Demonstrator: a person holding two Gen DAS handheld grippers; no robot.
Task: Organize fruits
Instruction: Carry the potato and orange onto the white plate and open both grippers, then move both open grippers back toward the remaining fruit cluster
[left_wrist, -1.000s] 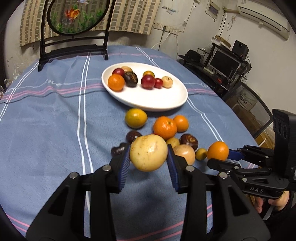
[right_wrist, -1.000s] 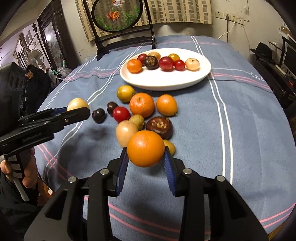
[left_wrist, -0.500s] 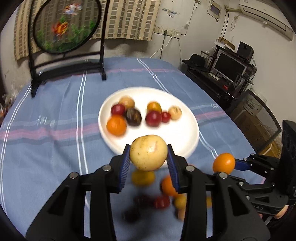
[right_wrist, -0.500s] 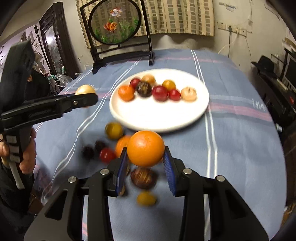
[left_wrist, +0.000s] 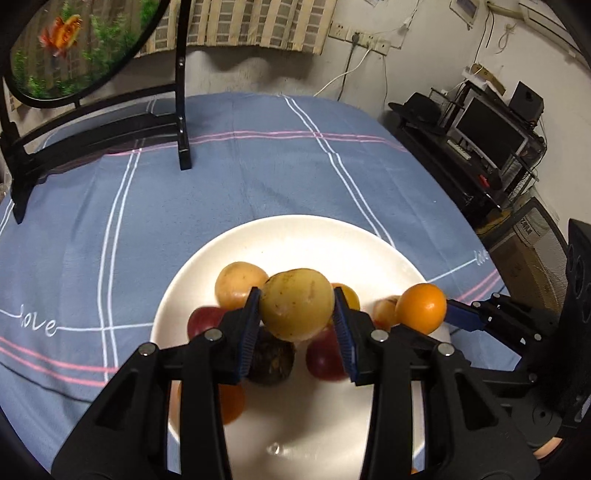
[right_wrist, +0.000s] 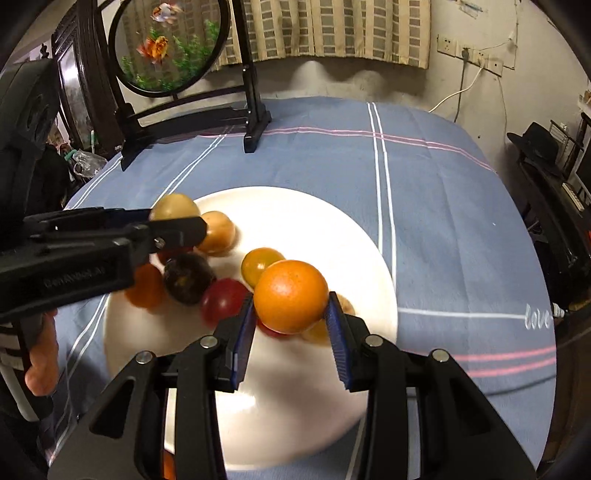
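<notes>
Both grippers are angling steeply down over the white plate (left_wrist: 369, 251). Left gripper (left_wrist: 297, 314) is clamping a yellow fruit (left_wrist: 297, 308); right gripper (right_wrist: 290, 317) is clamping an orange (right_wrist: 291, 295), both hovering above the plated fruits.

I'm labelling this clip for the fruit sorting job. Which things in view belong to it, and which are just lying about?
Belongs to the job:
left gripper, holding a yellow fruit
right gripper, holding an orange
plate with its fruits

Just lying about:
fish screen
monitor
hat
</notes>
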